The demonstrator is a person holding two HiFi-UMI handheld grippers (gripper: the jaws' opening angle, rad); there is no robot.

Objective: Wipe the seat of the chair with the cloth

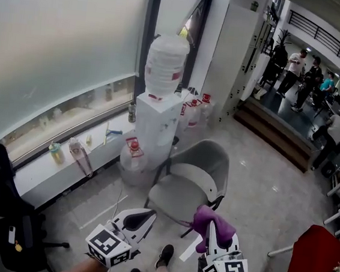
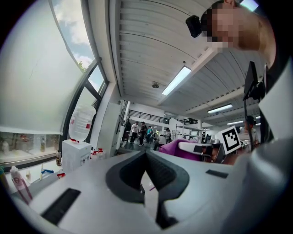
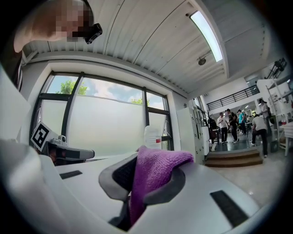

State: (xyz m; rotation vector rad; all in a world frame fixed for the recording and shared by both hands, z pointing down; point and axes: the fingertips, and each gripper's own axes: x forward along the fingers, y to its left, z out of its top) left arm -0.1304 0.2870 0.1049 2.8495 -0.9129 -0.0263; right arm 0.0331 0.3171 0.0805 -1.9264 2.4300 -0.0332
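None of the wiping itself was done, as far as the views showed. The purple cloth (image 1: 213,223) was up in the air in the right gripper (image 3: 147,177), whose tongs were closed on a fold of it, so that the rest bulged out over the tips. It hung near the front edge of the grey chair (image 1: 198,165) but apart from it, not touching the seat (image 1: 175,198). The seat was bare, and I could not tell from this height whether it was dirty or clean. The left gripper (image 2: 146,157) was beside the right one, its tongs drawn together with nothing between them. In my judgement the task was only at its start. The cloth was in hand, and what was left was to bring it down onto the seat and pass it over the whole surface.
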